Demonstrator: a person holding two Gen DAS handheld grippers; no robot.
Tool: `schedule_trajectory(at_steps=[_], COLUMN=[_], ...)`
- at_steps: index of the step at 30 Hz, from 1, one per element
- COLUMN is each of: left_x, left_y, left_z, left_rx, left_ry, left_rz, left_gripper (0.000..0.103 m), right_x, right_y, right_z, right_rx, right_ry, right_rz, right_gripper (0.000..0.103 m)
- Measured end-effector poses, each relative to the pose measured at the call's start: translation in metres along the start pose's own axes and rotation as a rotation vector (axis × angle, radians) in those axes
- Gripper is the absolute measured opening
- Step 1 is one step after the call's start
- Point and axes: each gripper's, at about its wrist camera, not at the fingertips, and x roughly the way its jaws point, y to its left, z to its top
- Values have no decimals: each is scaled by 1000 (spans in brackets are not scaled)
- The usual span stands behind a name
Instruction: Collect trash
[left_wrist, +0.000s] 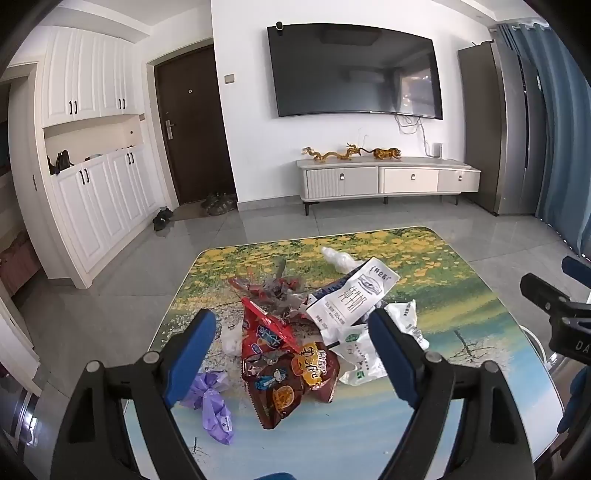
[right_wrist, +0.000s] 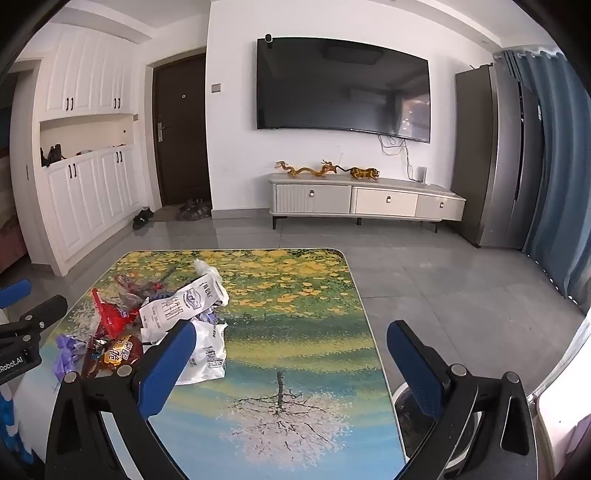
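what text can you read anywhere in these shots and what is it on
"Robot.AI": white letters on the black body of the left gripper, cut off at the picture's left edge.
"DA": white letters on the right gripper, cut off at the picture's right edge.
White carton: large Chinese characters, too distorted to read surely.
Brown snack bag: yellow Chinese label, not legible.
White plastic bag: green print, too small.

Each hand-held gripper (left_wrist: 291, 343): black frame, blue finger pads, silver rivets
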Motion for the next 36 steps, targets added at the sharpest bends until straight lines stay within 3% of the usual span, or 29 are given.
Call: schedule_trajectory(at_steps=[36], left_x=[-21], left_y=[0], left_z=[3], left_rx=[-13], left_ry=[-28], left_rz=[-10], left_gripper=[84], right_x=[-27], right_y=[-11], right_z=[-3], right_rx=[5], right_ry=[-33], right_rz=[-47], right_gripper=[103])
